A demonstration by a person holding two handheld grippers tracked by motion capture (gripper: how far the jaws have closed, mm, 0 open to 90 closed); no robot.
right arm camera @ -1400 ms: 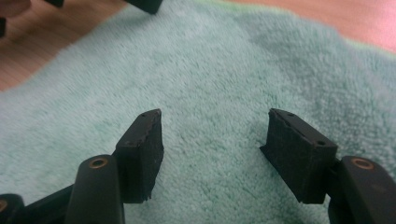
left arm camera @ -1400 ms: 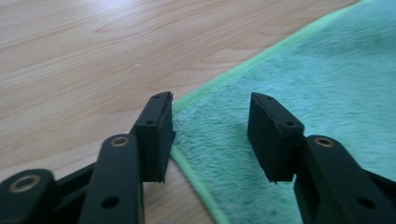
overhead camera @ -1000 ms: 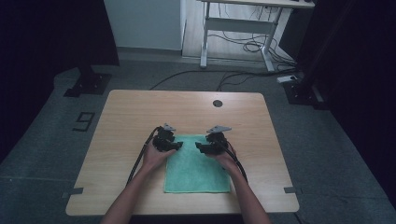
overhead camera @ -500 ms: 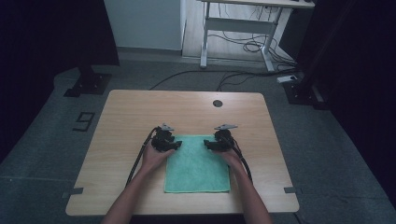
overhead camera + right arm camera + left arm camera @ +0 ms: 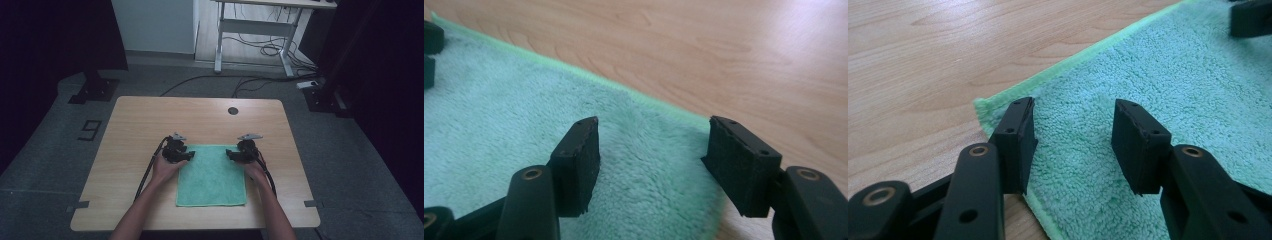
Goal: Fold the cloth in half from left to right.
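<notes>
One green towel point(image 5: 212, 176), flat and square on the near middle of the table point(image 5: 150, 120), its far two corners in work. At the far-left corner I keep the left gripper point(image 5: 186, 156) parked where it was a second ago; its jaws have just been shifting, closing then easing, and stand apart astride the corner with pile between them, not pinched. My right gripper point(image 5: 234, 155) has slid rightward over the last second, off the cloth's middle to the far-right corner, jaws apart over the hem. Both corners look staged for a pinch.
</notes>
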